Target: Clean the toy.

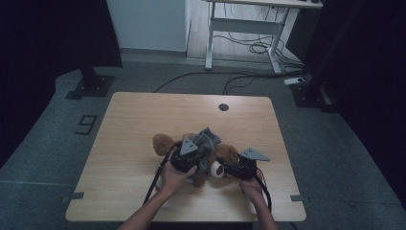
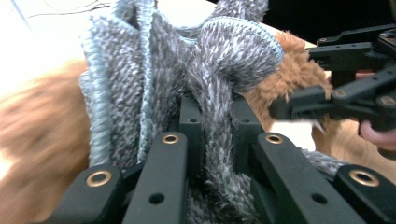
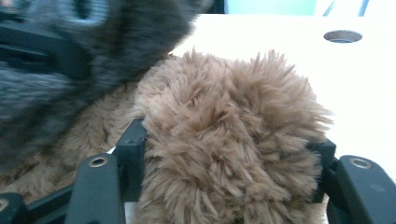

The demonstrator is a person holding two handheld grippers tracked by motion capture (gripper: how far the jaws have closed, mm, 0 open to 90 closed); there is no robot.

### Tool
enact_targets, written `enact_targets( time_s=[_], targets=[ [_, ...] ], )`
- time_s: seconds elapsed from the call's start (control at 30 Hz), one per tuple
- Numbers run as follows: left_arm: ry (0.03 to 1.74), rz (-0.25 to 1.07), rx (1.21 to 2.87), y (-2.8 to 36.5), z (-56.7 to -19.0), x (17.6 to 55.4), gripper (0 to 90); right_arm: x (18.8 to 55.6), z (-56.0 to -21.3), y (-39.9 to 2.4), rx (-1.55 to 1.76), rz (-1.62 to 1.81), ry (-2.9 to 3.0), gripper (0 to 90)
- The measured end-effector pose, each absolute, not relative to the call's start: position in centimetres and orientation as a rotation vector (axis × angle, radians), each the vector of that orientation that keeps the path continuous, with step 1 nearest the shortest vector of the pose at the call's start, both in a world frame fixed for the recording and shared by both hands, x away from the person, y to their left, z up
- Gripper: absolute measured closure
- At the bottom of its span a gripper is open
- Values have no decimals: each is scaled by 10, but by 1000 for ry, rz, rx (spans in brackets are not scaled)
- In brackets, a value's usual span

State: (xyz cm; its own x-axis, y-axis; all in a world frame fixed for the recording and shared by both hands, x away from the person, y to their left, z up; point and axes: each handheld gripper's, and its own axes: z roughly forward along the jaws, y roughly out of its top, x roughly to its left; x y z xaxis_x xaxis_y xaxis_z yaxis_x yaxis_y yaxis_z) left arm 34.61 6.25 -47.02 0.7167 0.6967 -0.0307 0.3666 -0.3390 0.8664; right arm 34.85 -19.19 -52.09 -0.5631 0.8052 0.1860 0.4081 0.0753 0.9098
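High view: brown plush teddy bear [image 1: 225,155] lies near the middle of the light wooden desk [image 1: 134,124], grey knitted garment [image 1: 207,139] bunched over its body. Left tongs [image 2: 215,116] are clamped on a fold of the knit. Right tongs [image 3: 229,154] sit either side of a furry brown limb, pressing it. Judged mid-task: garment partly on or off, not settled; sleeves remain to be worked.

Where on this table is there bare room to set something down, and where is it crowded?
The table is bare along its far edge around the round hole, down the left side and in the right near corner. It is crowded at the near middle, where the plush toy, grey knit garment and both hands meet.
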Motion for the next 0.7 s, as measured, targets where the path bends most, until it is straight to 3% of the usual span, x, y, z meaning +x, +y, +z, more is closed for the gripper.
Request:
enact_targets(
  time_s=[0.3, 0.7],
  targets=[
    [871, 482, 1923, 110, -469, 337, 791, 348, -522, -192, 1215, 1495, 1980, 371],
    [1082, 520, 1878, 175, -478, 357, 788, 348, -524, -193, 1215, 1521, 1972, 373]
  ],
)
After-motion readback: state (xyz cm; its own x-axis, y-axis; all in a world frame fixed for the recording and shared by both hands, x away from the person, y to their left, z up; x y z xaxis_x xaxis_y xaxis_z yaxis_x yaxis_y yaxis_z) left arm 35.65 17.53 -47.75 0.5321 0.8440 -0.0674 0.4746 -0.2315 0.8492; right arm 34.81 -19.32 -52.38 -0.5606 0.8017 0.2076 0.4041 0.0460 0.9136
